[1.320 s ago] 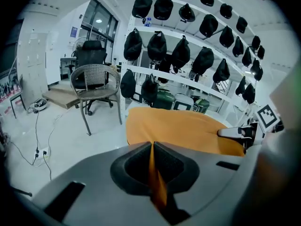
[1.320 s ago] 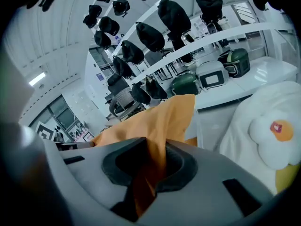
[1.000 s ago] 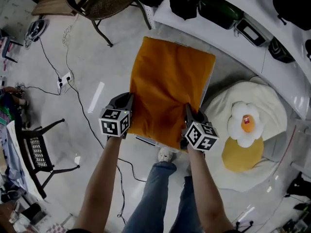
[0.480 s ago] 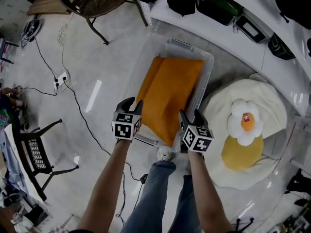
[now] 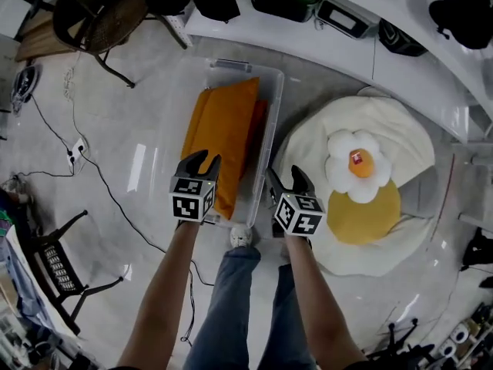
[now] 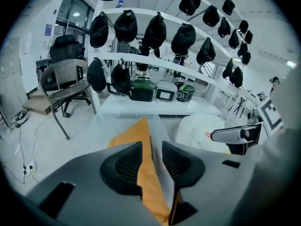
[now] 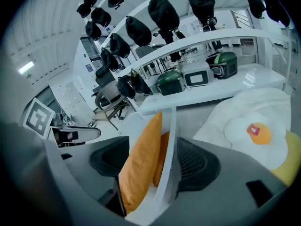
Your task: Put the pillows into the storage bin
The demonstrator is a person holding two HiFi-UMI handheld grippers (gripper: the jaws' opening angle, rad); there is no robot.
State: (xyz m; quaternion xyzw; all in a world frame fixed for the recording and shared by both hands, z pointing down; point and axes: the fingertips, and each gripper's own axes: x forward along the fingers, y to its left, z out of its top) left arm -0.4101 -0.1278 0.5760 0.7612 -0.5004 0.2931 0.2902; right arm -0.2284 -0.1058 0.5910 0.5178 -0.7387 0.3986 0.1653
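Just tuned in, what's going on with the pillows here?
A person works a gripper in each hand. The orange pillow stands on edge inside the storage bin. The left gripper and right gripper have just been opening; the pillow shows between their jaws, unpinched. A white egg-shaped cushion lies beside the bin.

The flat orange cloth pillow (image 5: 223,141) at centre looks matt and softly creased, inside a clear plastic storage bin (image 5: 273,129) with smooth, glossy walls. Right of it, the white-and-yellow egg-shaped plush cushion (image 5: 385,126) looks fuzzy. The pale floor (image 5: 115,114) is polished and reflective. At upper left, a dark chair (image 5: 104,18) has a woven wicker seat on thin metal legs
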